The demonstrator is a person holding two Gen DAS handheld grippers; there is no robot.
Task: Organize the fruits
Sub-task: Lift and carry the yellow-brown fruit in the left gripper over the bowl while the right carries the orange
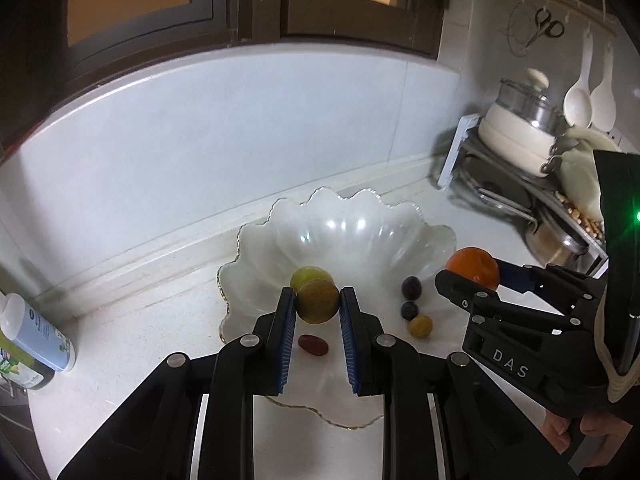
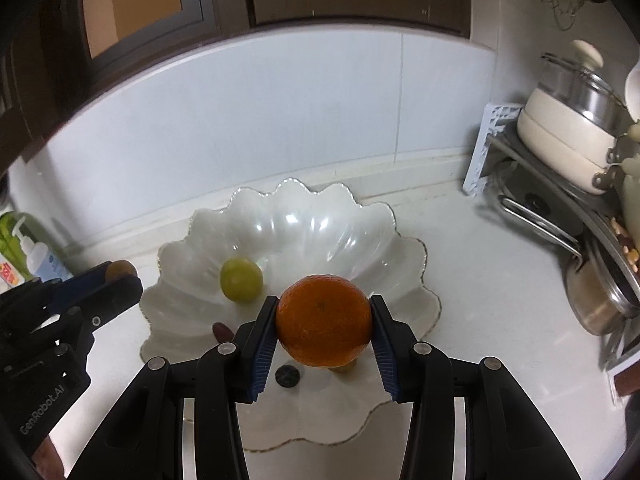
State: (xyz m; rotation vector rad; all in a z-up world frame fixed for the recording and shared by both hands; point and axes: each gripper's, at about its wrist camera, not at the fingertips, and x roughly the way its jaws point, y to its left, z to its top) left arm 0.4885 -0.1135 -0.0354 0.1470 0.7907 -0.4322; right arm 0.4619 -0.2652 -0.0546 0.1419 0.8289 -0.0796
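Left tongs point(image 1: 318, 300) clenched on brown fruit point(image 1: 318, 301), right tongs point(image 2: 324, 320) on orange point(image 2: 324, 320), over bowl point(image 2: 192, 300) holding green fruit point(image 2: 241, 280).

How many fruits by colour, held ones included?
Orange: 1, in right gripper
Brownish-green: 1, in left gripper
Green: 1, in bowl
Dark blue: 2
Yellow-brown: 1
Red: 1
Total: 7

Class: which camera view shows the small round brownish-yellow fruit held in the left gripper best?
The left wrist view: the small round brownish-yellow fruit sits centred and unobstructed in the left gripper. The right wrist view catches only a brownish sliver of it at the left edge.
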